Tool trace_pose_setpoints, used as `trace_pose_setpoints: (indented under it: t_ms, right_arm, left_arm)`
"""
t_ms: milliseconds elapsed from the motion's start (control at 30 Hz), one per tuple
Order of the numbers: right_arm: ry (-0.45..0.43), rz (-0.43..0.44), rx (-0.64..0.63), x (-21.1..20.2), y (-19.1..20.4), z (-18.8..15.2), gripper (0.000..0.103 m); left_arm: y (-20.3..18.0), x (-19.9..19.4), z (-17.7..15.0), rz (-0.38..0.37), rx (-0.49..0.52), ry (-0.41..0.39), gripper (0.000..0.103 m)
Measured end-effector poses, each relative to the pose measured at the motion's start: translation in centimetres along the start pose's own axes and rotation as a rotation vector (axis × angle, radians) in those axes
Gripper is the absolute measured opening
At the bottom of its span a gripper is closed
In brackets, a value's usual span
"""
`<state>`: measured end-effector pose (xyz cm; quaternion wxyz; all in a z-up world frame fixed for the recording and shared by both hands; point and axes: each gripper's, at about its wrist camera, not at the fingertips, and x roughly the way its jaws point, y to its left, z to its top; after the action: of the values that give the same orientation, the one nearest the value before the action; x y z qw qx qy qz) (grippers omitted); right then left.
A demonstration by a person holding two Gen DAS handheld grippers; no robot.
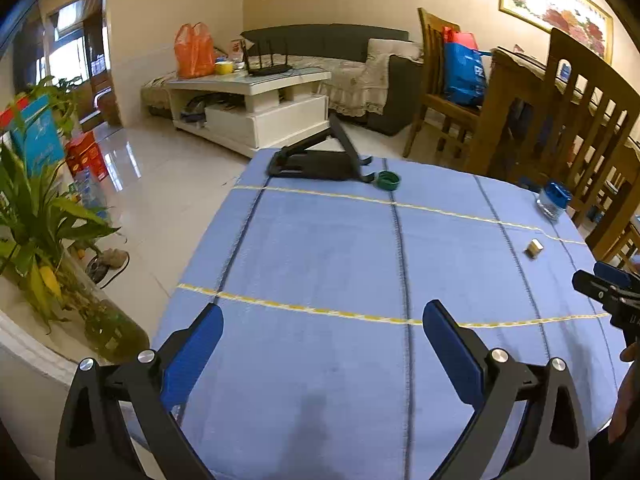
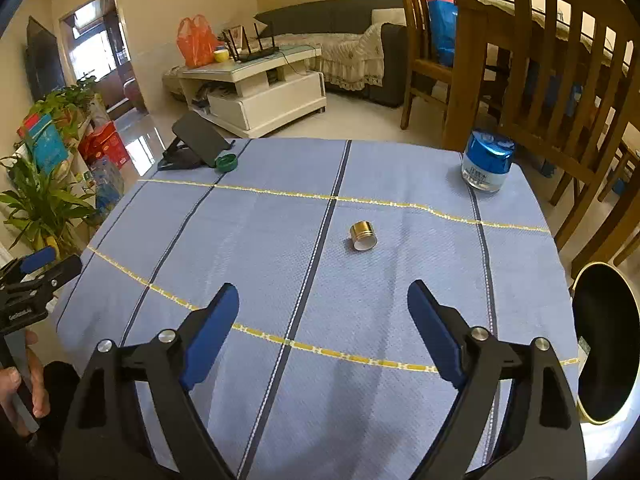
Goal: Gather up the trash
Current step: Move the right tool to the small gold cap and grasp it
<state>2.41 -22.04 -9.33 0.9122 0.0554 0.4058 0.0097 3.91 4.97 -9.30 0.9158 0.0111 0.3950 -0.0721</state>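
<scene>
Right claw (image 2: pixel 323 304): released, empty above the counter (image 2: pixel 400 300).
Left claw (image 1: pixel 323 322): released, empty.
Gold cap (image 2: pixel 363 236): mid-counter.
Bin (image 2: pixel 608 340): at the right edge.

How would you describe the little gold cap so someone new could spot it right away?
Start at the blue striped tablecloth covering the table. Near its middle, just right of the dark centre stripe, lies the gold cap, tipped on its side. It is the only shiny gold piece; the jar is blue-lidded, the green lid sits far left.

2 wrist views, shared tablecloth (image 1: pixel 320 240)
</scene>
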Motion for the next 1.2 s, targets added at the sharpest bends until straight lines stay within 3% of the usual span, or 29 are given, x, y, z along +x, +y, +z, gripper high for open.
trace_pose_setpoints:
  t_ms: [33, 100, 200, 633, 800, 967, 1067, 1200]
  right_arm:
    - [0.014, 0.012, 0.007, 0.5, -0.3, 0.3, 0.076]
    - [0.048, 0.026, 0.024, 1.9, -1.0, 1.1, 0.057]
    - [0.095, 0.024, 0.051, 4.3, -2.7, 2.4, 0.046]
    - [0.134, 0.011, 0.01, 9.4, -3.6, 4.5, 0.04]
    - [0.156, -0.013, -0.037, 10.7, -3.3, 4.2, 0.021]
    - [0.144, 0.036, -0.013, 8.6, -3.9, 3.2, 0.021]
    - [0.086, 0.118, 0.068, 5.4, -5.8, 2.1, 0.021]
    - [0.033, 0.16, 0.109, 2.7, -7.0, 1.4, 0.021]
  left_arm:
    - [0.3, 0.1, 0.0, -0.001, -0.007, 0.004, 0.097]
    - [0.8, 0.3, 0.0, 0.005, -0.019, 0.005, 0.097]
    - [1.0, 0.4, 0.1, 0.003, -0.023, 0.005, 0.097]
    - [1.2, 1.8, -0.1, 0.027, -0.019, 0.023, 0.097]
    - [0.7, 2.1, 0.0, 0.031, -0.01, 0.028, 0.097]
    - [-0.4, 3.3, 1.5, 0.012, 0.002, 0.038, 0.097]
    - [-2.2, 4.9, 3.8, -0.045, 0.021, 0.032, 0.097]
    - [-4.8, 8.2, 7.2, -0.112, 0.005, 0.04, 0.097]
